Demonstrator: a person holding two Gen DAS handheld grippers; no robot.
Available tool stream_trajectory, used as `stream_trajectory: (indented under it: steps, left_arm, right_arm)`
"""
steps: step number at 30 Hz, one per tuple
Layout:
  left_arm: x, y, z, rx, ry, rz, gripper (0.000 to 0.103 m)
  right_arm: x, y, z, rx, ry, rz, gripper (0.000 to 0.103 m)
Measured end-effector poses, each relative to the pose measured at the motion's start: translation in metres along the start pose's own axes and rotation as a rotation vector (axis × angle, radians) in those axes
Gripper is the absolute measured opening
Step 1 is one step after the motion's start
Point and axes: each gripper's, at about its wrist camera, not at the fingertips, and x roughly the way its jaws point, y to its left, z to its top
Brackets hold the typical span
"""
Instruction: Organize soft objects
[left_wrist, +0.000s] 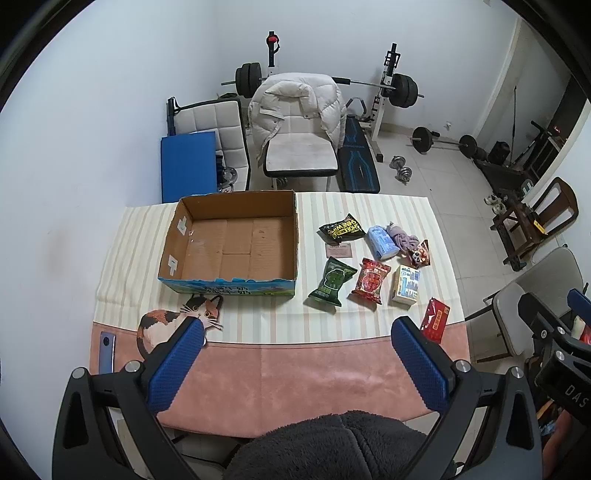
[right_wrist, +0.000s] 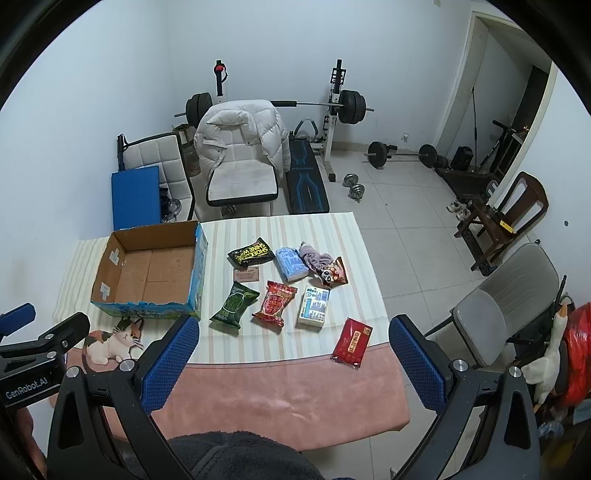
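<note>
An empty cardboard box (left_wrist: 229, 242) (right_wrist: 147, 273) sits on the left of the table. To its right lie several soft packs: a black wipes pack (left_wrist: 341, 228) (right_wrist: 251, 252), a green pack (left_wrist: 331, 284) (right_wrist: 233, 304), a red pack (left_wrist: 371, 280) (right_wrist: 275, 303), a blue tissue pack (left_wrist: 382, 242) (right_wrist: 291, 263), a white tissue pack (left_wrist: 406, 286) (right_wrist: 314, 306), a purple cloth (left_wrist: 404, 236) (right_wrist: 314, 258), a panda pouch (left_wrist: 421, 254) (right_wrist: 332, 275) and a red tissue pack (left_wrist: 436, 319) (right_wrist: 351, 343). My left gripper (left_wrist: 297, 328) and right gripper (right_wrist: 291, 328) are open and empty above the table's near edge.
A phone (left_wrist: 107, 352) lies at the near left by a printed cat (left_wrist: 177, 321) on the tablecloth. A small card (left_wrist: 340, 251) lies among the packs. A grey folding chair (right_wrist: 495, 314) stands to the right. A padded chair with a white jacket (left_wrist: 295, 122) and weights stand beyond the table.
</note>
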Motion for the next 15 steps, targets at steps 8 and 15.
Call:
stream_trajectory:
  steps: [8,15]
  left_arm:
    - [0.0023,-0.0036,-0.0008,0.003,0.003,0.001,0.103]
    - [0.0018,-0.0039,0.0007,0.005,0.003,0.002,0.103]
  right_arm:
    - [0.0059,0.0019,-0.0026,-0.001,0.007,0.001,0.103]
    - [0.0071,0.0019,-0.0032,0.002,0.008,0.003,0.103]
